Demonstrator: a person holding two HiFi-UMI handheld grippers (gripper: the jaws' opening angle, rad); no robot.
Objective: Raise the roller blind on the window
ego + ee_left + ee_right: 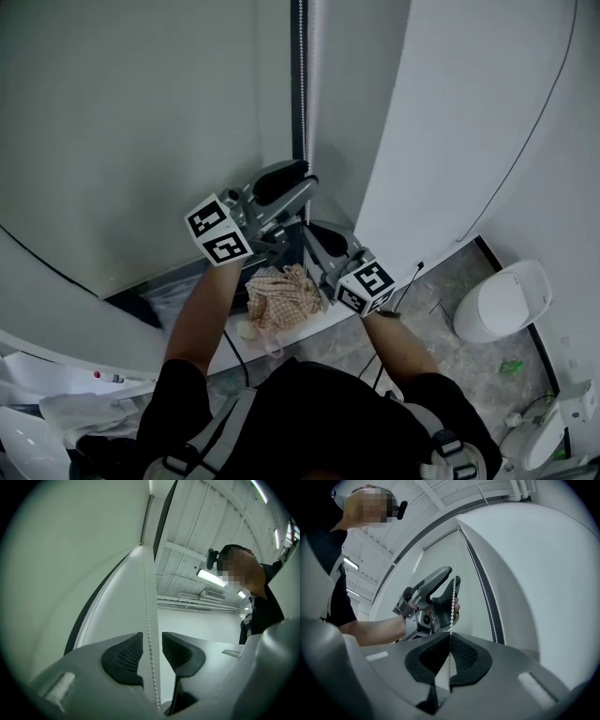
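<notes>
The left gripper [152,654] has its jaws apart, and the bead chain [149,616] runs loose between the pads. It sits higher on the chain than the right gripper [450,654], whose jaws are clamped tight on the same chain. The roller blind [141,122] hangs just left of the chain. A checked cloth [281,295] lies below the grippers. To the right is grey stone floor [450,361], with a white rounded unit [502,300] by the wall.

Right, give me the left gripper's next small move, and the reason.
Probably close the left gripper on the bead chain: its jaws stand apart with the chain running between them, while the right gripper, lower down, is clamped on that chain.
</notes>
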